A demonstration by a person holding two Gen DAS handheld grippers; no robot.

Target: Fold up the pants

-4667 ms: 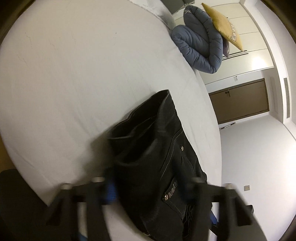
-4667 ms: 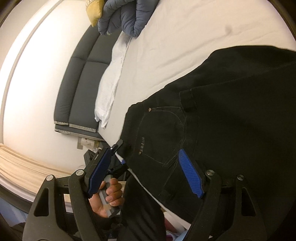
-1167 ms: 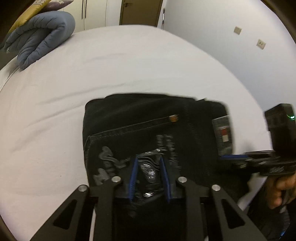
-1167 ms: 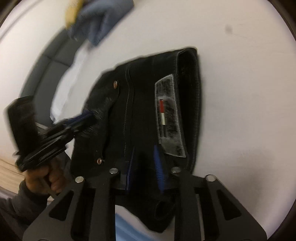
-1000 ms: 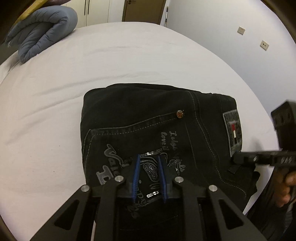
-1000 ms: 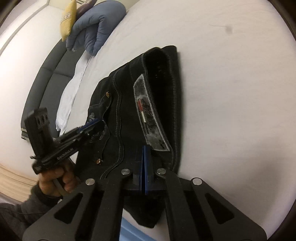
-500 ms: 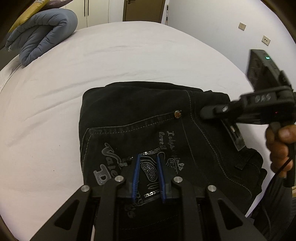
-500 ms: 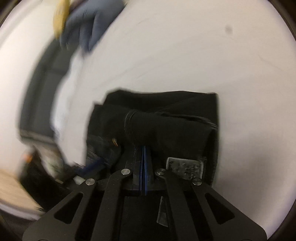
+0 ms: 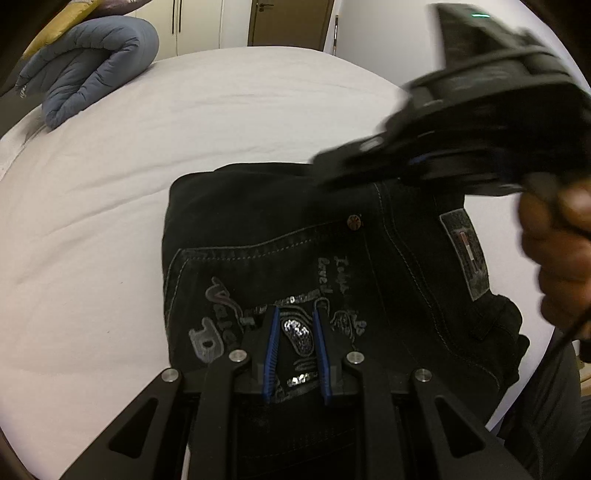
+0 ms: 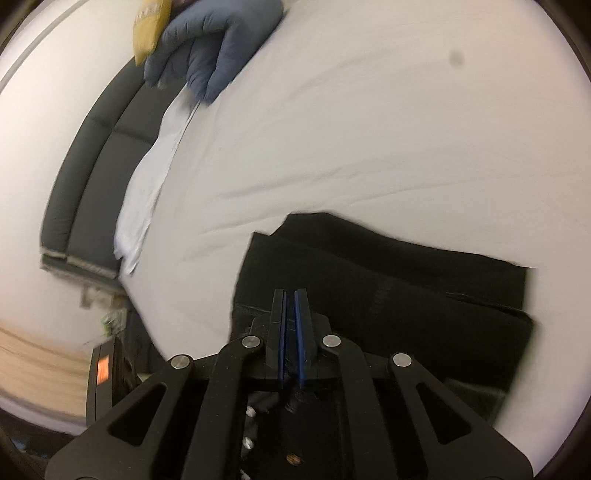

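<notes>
Black jeans (image 9: 314, 254) lie folded into a compact stack on the white bed sheet (image 9: 110, 184), back pocket embroidery and a grey waist patch (image 9: 466, 254) facing up. My left gripper (image 9: 295, 326) sits low over the pocket embroidery, its blue pads a narrow gap apart with the sequined fabric showing between them. My right gripper (image 10: 290, 308) has its jaws nearly together over the jeans (image 10: 406, 295); dark cloth lies below them. In the left wrist view the right gripper (image 9: 480, 122) hovers blurred above the stack's far right side.
A rolled blue-grey duvet (image 9: 88, 62) and a yellow pillow (image 10: 149, 26) lie at the head of the bed. A dark upholstered headboard (image 10: 92, 177) and a white cloth strip (image 10: 147, 192) run along that side. The bed's edge is near the jeans.
The right gripper has risen and swung over the folded stack, now pointing across it. The left gripper has stayed on the pocket embroidery. The jeans went from loosely spread to a compact fold.
</notes>
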